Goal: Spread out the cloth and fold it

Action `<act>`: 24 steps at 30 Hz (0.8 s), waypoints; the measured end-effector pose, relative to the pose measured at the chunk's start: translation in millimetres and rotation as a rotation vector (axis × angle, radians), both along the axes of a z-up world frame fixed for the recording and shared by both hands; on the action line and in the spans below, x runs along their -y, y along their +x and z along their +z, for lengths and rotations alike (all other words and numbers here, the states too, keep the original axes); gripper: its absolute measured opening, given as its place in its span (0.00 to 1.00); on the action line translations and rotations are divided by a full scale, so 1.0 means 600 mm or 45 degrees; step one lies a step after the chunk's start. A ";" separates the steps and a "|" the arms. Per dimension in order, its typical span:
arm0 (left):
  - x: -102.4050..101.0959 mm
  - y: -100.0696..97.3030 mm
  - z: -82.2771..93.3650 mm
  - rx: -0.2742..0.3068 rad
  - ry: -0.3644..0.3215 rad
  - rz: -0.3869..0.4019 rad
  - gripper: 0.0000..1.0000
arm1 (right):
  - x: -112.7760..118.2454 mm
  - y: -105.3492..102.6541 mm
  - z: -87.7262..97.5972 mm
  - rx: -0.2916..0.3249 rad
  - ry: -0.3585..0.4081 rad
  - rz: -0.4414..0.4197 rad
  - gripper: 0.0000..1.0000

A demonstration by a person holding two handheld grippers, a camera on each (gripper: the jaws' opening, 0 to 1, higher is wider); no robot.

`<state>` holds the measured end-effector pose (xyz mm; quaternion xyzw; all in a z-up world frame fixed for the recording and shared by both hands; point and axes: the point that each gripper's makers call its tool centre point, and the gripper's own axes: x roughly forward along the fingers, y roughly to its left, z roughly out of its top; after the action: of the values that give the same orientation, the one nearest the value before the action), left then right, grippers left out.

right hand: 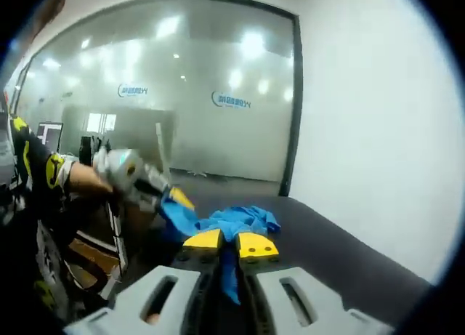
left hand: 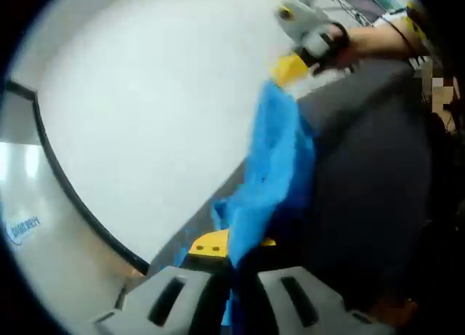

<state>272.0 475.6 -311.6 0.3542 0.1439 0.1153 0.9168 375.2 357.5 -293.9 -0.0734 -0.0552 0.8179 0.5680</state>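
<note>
A blue cloth (left hand: 276,153) hangs stretched between both grippers above a dark table (left hand: 363,168). In the left gripper view my left gripper (left hand: 236,244) is shut on one end of it, the fabric bunched between the yellow tips. The right gripper (left hand: 290,70) grips the far end at the top, held by a gloved hand. In the right gripper view my right gripper (right hand: 229,242) is shut on the blue cloth (right hand: 236,220), a strip hanging down between its jaws. The left gripper (right hand: 178,199) comes in from the left, shut on the other end.
The dark table (right hand: 334,248) runs beside a white wall (left hand: 167,95). A glass partition with a black frame (right hand: 294,102) stands behind. A person's sleeve (right hand: 43,168) and stacked boxes (right hand: 91,251) are at the left of the table.
</note>
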 end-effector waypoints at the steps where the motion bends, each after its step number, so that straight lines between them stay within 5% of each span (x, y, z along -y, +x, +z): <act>1: -0.001 0.004 0.042 0.038 -0.022 -0.001 0.02 | 0.007 0.003 0.001 -0.002 0.006 -0.004 0.04; 6: 0.014 0.020 0.180 0.122 0.058 -0.009 0.01 | 0.038 -0.006 0.012 -0.068 0.090 0.001 0.04; 10: 0.043 0.035 0.231 0.105 0.115 -0.045 0.01 | 0.050 -0.031 0.020 -0.061 0.187 -0.008 0.06; 13: 0.059 0.045 0.242 0.074 0.132 -0.056 0.01 | 0.054 -0.041 0.010 0.050 0.236 -0.073 0.20; 16: 0.071 0.045 0.237 0.048 0.157 -0.066 0.01 | 0.054 -0.037 -0.018 0.230 0.251 -0.161 0.48; 19: 0.077 0.042 0.229 0.038 0.166 -0.074 0.01 | 0.061 -0.034 -0.044 0.341 0.231 -0.183 0.49; 24: 0.078 0.035 0.230 0.052 0.154 -0.076 0.01 | 0.067 -0.025 -0.051 0.271 0.229 -0.159 0.49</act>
<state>293.2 429.0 -173.6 0.4108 0.1073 0.1038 0.8994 360.2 317.0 -324.3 -0.1119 -0.1834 0.7604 0.6129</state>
